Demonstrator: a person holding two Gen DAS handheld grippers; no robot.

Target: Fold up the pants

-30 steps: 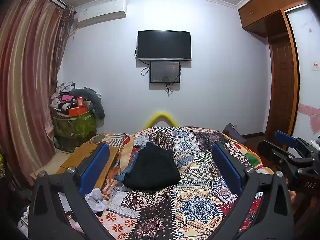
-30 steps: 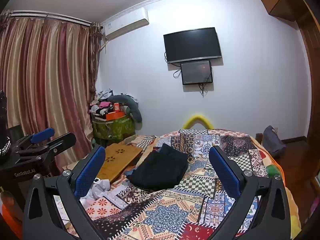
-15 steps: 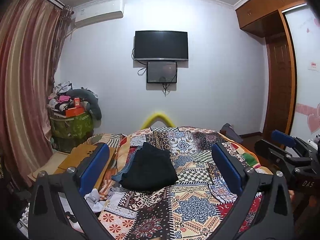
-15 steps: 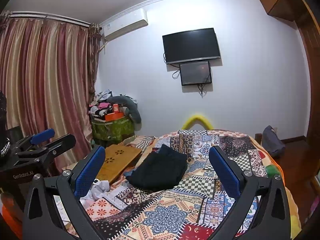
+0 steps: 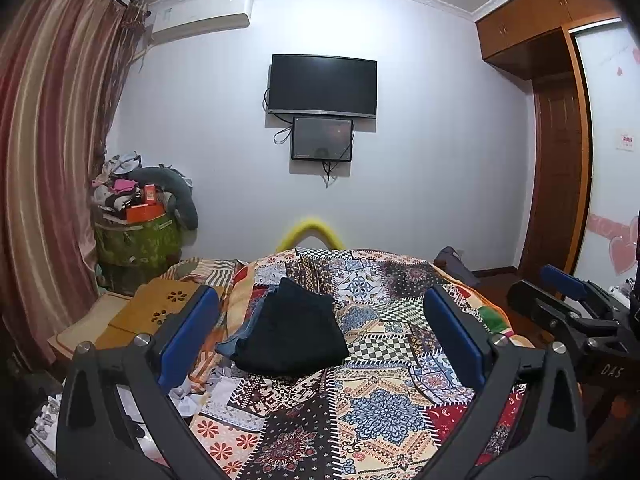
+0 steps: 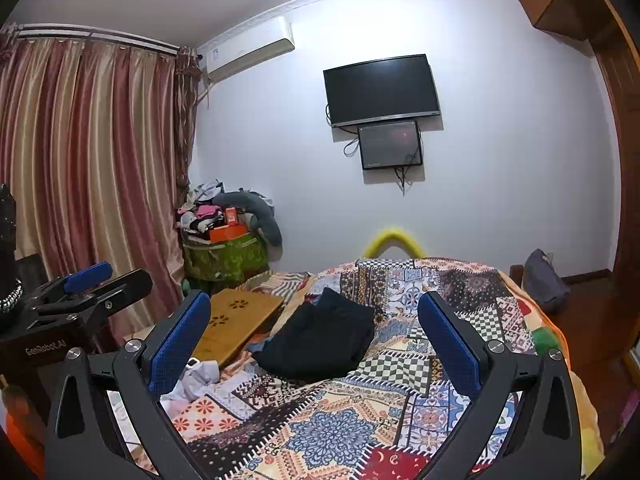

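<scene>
Both my left gripper [image 5: 320, 336] and right gripper [image 6: 314, 338] hang with jaws spread wide and empty, well short of the dark folded pants [image 5: 292, 336] lying on the patchwork-quilted bed [image 5: 384, 404], so a careless reach could snag the blue garment [image 5: 230, 346] just beneath them.

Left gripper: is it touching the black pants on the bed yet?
Apart. In the left wrist view the left gripper is open and held up, and patterned bedspread shows between its fingers and the black pants lying farther off.

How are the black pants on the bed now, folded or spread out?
Folded. The black pants lie as a compact, layered bundle on the patchwork quilt, with no legs stretched out.
</scene>
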